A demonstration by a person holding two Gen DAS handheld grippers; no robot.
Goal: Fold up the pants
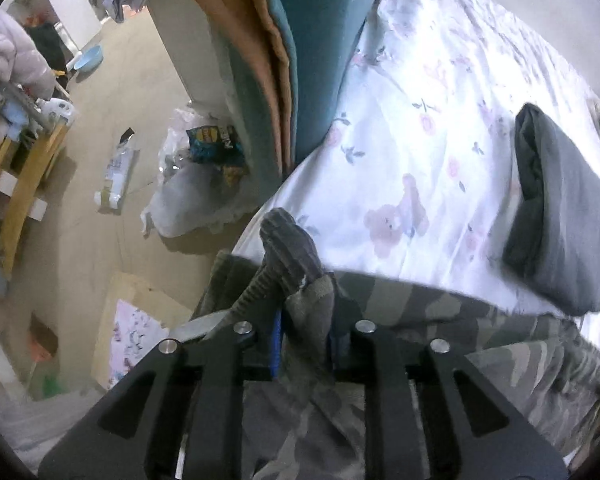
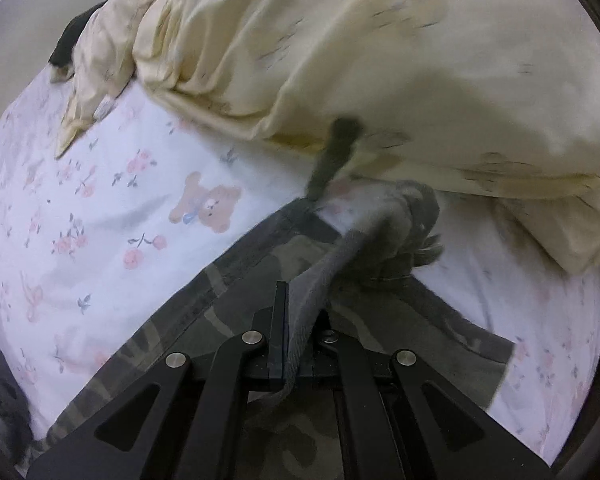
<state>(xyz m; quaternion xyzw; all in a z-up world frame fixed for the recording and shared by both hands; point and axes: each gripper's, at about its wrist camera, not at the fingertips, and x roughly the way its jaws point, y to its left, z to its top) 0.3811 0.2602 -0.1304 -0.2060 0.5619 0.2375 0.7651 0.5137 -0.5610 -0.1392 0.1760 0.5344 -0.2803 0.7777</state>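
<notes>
Both hand-held grippers (image 1: 306, 332) (image 2: 300, 340) clamp camo pants (image 1: 520, 364) — only left view shows folded grey garment (image 1: 568, 216).

Matt camouflage cloth pants (image 1: 500, 344), ribbed cuffs.

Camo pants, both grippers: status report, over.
Left gripper shut on ribbed cuff. Right gripper shut on grey waistband. Camo pants lying on floral sheet, not yet folded. Cream duvet bunched right beside them.
</notes>
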